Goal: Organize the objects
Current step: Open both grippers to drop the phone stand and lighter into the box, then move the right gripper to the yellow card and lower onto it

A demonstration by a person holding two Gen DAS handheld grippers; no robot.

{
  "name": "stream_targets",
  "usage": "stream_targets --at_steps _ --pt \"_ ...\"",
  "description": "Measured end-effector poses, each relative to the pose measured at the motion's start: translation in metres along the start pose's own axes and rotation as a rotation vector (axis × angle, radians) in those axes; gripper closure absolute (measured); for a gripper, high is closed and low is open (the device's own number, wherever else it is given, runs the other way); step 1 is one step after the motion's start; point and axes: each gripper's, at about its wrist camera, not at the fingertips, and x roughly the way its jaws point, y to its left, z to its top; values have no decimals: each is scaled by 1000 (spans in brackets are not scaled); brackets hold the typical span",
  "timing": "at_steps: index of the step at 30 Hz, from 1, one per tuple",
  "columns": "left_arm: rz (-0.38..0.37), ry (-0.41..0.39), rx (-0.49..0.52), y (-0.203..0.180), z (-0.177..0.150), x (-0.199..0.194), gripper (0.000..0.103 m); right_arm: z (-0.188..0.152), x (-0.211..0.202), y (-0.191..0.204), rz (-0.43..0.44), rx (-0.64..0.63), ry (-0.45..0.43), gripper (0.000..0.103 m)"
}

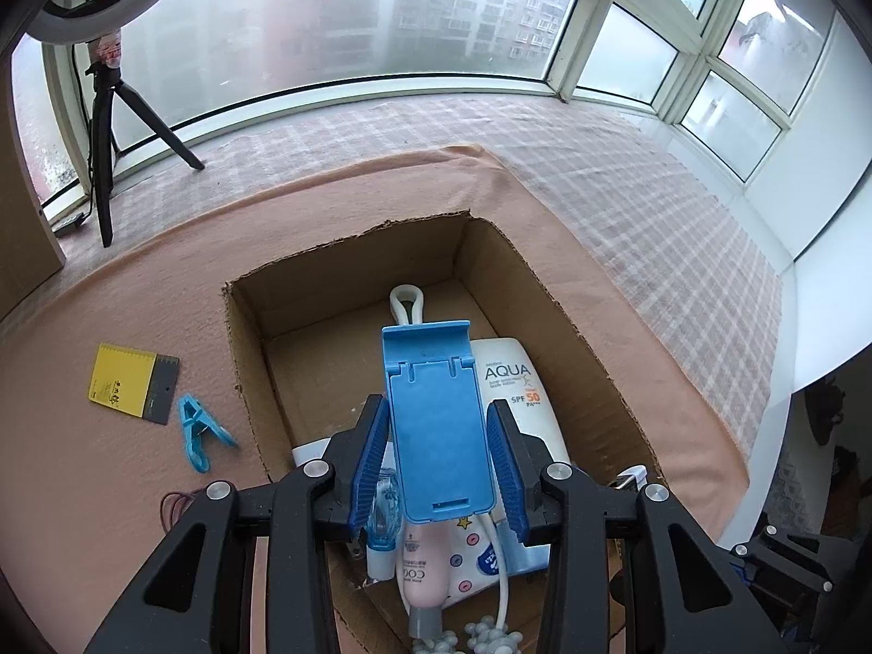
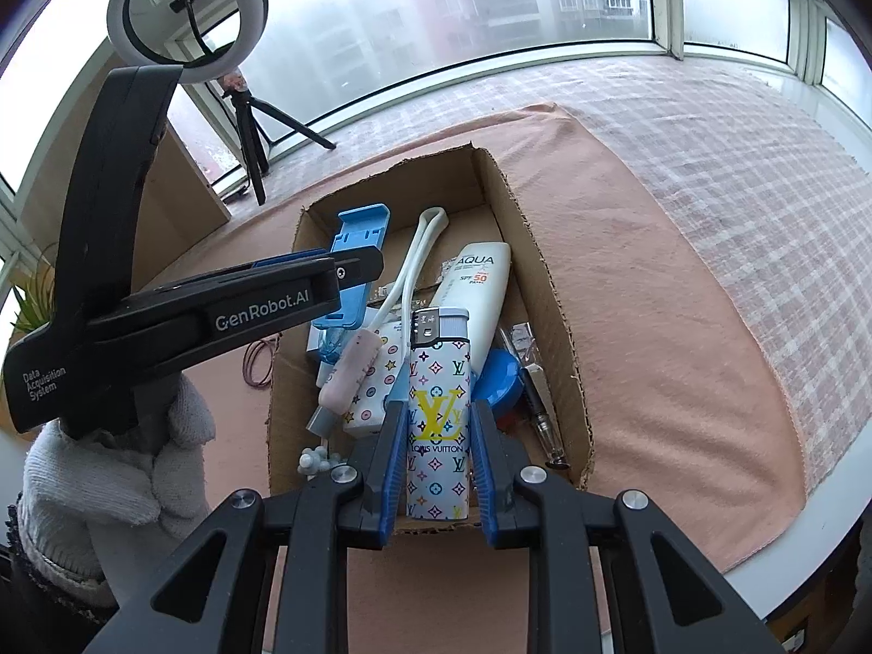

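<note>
My left gripper [image 1: 438, 430] is shut on a blue plastic phone stand [image 1: 436, 425], held over the open cardboard box [image 1: 349, 267]. In the right wrist view that same left gripper [image 2: 349, 272] reaches in from the left with the blue phone stand [image 2: 357, 256], carried by a hand in a white glove [image 2: 136, 463]. My right gripper [image 2: 438, 436] is shut on a white lighter with a coloured monogram print [image 2: 438, 414], upright above the near end of the cardboard box [image 2: 534, 240]. Inside lie a white sunscreen tube [image 2: 482, 283], a white cord and several small items.
The box sits on a pink cloth [image 2: 654, 300] over a checked cover by the windows. Left of the box lie a yellow card [image 1: 133, 376] and a blue clothes peg [image 1: 199, 430]. A ring light on a tripod [image 2: 188, 16] stands at the back left.
</note>
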Motion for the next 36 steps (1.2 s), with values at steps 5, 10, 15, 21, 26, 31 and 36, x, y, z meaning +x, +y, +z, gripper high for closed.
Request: stream_targets --at_steps 5,10,15,21,26,31,36 --pt "-21 6 -19 1 4 2 42 1 2 -1 4 -9 5 82" --pt "-18 -5 -23 4 3 -3 36 0 2 6 25 -30 10 55" --pt "-10 -12 -42 21 0 -12 36 -1 1 8 28 -28 11 54" --pt "22 -34 -90 59 -14 -35 36 2 0 12 55 -6 6 54" --pt "67 -35 -146 105 -39 -52 36 6 2 28 75 -20 1 54" --pt "109 -22 -215 157 -66 -67 36 8 5 46 102 -27 3 54" --pt "131 -11 -270 196 -95 -83 36 17 10 76 138 -84 9 54"
